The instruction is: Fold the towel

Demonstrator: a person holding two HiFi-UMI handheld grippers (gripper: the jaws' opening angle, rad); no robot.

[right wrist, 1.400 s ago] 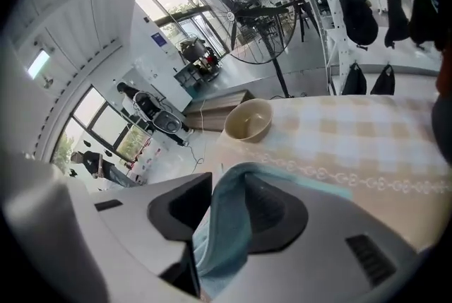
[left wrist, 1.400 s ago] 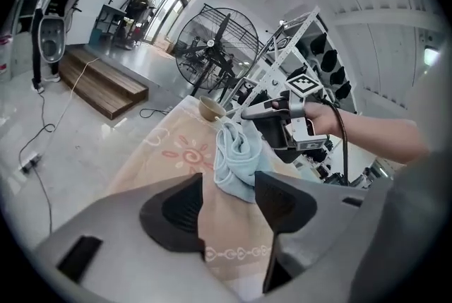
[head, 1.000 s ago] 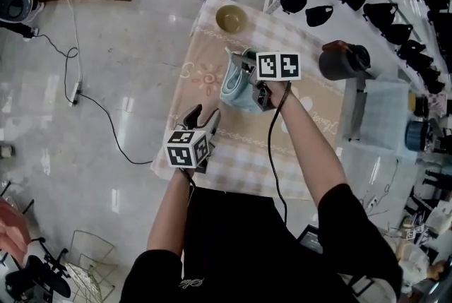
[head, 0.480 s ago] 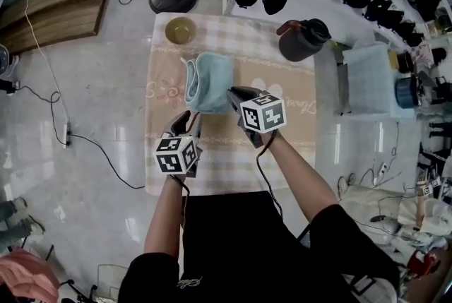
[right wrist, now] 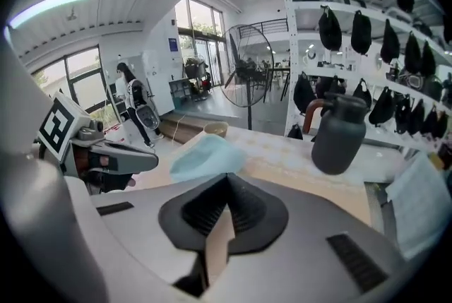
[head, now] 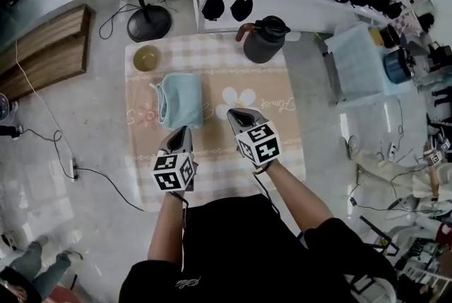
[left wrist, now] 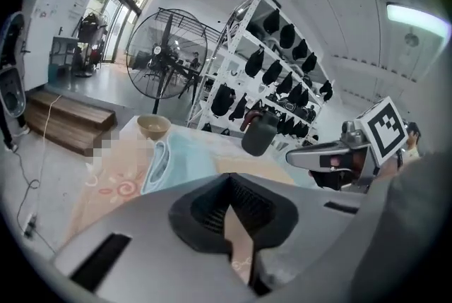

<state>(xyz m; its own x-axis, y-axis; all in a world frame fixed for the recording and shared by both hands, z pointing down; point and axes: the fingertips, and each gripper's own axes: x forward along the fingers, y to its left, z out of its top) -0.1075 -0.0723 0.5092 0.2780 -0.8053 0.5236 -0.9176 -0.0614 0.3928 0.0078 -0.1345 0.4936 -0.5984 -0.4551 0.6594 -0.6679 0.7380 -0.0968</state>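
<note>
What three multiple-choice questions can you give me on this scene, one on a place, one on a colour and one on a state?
1. Where is the bowl relative to the towel?
A. On top of it
B. Beyond it, near the far left corner of the table
C. Between it and the person

2. What colour is the towel?
A. Red
B. Light blue
C. Black

3. How do the left gripper and the right gripper stand?
A. Both shut and empty
B. Both shut on the towel
C. Both wide open

Answers:
1 B: the head view shows the bowl past the towel, by the far left corner.
2 B: the folded towel is pale blue in all three views.
3 A: each gripper view shows jaws that have just been closing and now meet with nothing between them. The towel lies apart on the table.
</note>
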